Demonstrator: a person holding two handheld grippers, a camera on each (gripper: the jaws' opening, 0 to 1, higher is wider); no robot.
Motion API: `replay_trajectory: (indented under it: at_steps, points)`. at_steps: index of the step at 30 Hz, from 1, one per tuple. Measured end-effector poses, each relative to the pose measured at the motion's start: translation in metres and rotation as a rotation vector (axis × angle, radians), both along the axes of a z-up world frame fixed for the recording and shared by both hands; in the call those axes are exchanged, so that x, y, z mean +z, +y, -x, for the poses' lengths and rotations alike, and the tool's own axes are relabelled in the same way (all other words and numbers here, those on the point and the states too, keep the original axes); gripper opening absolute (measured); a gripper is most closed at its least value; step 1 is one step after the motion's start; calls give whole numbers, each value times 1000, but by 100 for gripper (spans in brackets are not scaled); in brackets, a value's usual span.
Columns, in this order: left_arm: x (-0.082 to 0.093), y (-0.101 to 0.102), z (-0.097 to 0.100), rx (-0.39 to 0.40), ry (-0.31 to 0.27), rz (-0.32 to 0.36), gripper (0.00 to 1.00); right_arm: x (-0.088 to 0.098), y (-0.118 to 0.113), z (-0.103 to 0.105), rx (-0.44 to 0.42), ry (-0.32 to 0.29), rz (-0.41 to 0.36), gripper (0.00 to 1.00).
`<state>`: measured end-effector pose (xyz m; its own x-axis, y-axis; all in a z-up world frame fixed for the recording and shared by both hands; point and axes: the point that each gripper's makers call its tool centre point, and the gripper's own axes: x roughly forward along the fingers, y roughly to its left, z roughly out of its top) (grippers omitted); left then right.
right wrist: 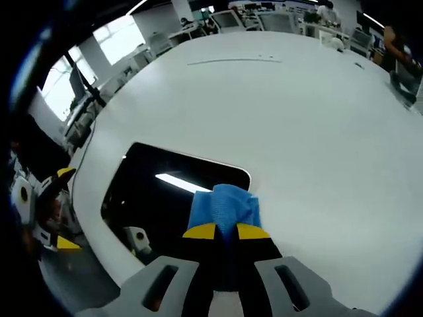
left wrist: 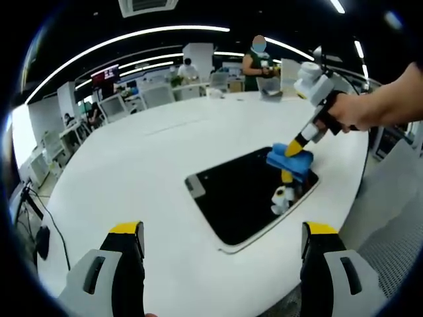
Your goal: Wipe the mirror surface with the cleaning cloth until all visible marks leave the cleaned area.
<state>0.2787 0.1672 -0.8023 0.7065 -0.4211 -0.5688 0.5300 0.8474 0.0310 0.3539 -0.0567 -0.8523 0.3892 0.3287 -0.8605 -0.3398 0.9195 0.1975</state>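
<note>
Mirror (left wrist: 238,198), a dark rectangular pane with rounded corners and a pale rim, lay flat on the broad white bench (left wrist: 145,172), close to the bench's near edge. The folded blue cleaning cloth (right wrist: 223,206) rested on the mirror at one corner, by its rim, pinched between the yellow-tipped jaws of the right claw (right wrist: 225,231), which were drawn together on the cloth with no gap showing. In the left gripper view the same claw (left wrist: 299,146) descended on the cloth (left wrist: 289,160) from a person's hand (left wrist: 350,112). The left claw (left wrist: 225,241) hovered short of the mirror with its jaws spread wide and nothing between them.

Risks, as judged: because the cloth sat at the mirror's corner, a stroke carried outward could have slid it onto the bench, leaving the glass there unwiped. Because the jaw tips sat low on the cloth, hard pressure could have brought them against the glass. The unsecured mirror, near the bench edge, could have shifted under a sideways drag.
</note>
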Motion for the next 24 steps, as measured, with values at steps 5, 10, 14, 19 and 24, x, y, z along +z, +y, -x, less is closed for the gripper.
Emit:
replay_trajectory:
  at_steps: [5,10,14,19,24]
  points:
    - [0,0,0,2,-1,2,99,0,-1,2,-11,4,10,4]
    - [0,0,0,3,0,1,99,0,0,7,-15,3,5,4]
    - [1,1,0,4,-3,-2,99,0,1,13,-10,3,11,4]
    - [1,2,-1,8,-3,-3,99,0,1,17,-11,5,10,4]
    - [1,2,-1,7,-6,-5,99,0,1,22,-14,6,10,4]
